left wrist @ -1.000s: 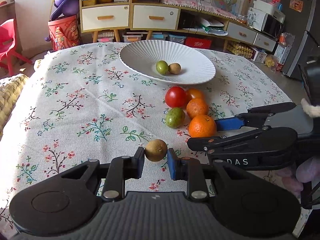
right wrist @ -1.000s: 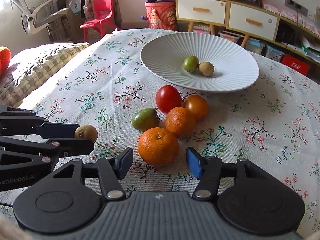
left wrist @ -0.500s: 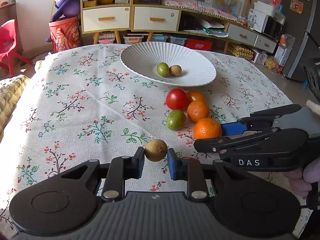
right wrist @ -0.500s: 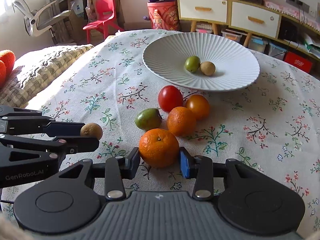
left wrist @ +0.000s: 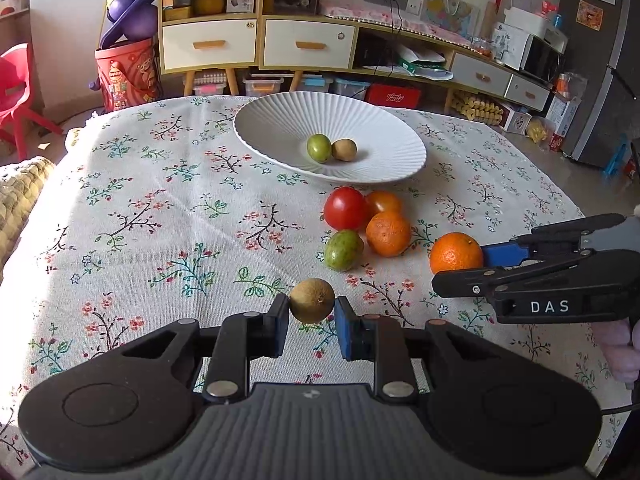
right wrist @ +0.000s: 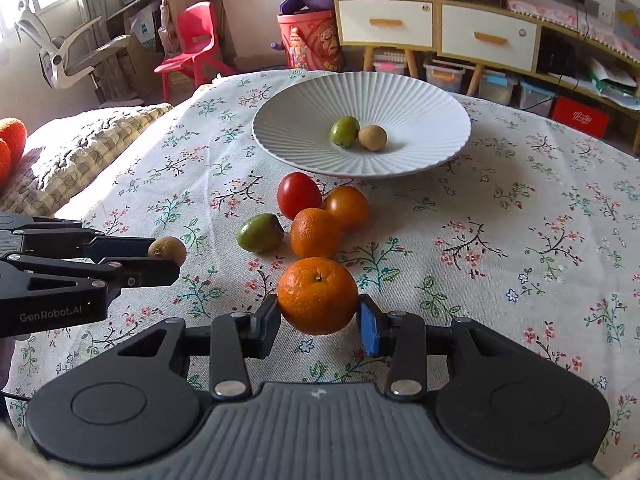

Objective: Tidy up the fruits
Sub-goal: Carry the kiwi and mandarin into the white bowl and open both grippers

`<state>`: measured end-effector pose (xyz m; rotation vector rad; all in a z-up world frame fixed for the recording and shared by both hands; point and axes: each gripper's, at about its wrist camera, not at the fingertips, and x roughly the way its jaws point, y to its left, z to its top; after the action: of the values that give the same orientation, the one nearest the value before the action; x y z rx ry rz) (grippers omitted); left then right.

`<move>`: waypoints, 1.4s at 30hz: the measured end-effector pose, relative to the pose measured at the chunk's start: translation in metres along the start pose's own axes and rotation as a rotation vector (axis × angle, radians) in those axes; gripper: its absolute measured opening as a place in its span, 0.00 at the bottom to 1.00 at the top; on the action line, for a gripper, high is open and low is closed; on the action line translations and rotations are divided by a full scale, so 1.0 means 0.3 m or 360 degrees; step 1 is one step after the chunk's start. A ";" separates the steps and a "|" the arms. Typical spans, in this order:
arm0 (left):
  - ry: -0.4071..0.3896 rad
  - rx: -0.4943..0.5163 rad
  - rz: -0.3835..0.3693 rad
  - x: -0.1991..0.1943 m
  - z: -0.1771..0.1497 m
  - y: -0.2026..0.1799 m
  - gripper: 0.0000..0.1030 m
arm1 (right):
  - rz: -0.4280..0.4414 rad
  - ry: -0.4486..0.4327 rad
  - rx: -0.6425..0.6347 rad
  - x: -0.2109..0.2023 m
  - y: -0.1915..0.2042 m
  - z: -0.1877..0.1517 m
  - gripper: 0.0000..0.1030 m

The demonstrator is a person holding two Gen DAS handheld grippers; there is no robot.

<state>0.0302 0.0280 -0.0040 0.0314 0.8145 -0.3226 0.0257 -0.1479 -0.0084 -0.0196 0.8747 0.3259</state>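
With the left gripper [left wrist: 312, 316] clamping a brown fruit [left wrist: 312, 300] and the right gripper [right wrist: 318, 318] an orange [right wrist: 318, 295], both should keep their squeeze until low over the plate [right wrist: 420, 92].

Each fisheye camera sits just behind its own hand-held gripper, low over the surface [left wrist: 168, 216], looking forward along the fingers toward the white plate [left wrist: 280, 120] and the cabinets beyond. The left view faces straight ahead; the right view, from the other side, angles slightly leftward. Both are close to the nearest fruit. They share the plate, the loose fruit cluster [right wrist: 316, 216], and each shows the other hand-held gripper at its edge.
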 end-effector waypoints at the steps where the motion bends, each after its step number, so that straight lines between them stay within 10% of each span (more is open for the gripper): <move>1: -0.0002 -0.0001 -0.0003 -0.001 0.003 -0.002 0.08 | -0.0005 -0.0005 0.0007 -0.004 -0.005 0.002 0.37; 42: -0.0221 0.0039 0.0079 0.270 0.319 -0.047 0.08 | -0.0105 -0.0200 0.0004 0.095 -0.148 0.238 0.37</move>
<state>0.1459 -0.0217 0.0050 0.0516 0.6711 -0.2847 0.1088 -0.1717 0.0109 -0.0252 0.7480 0.2612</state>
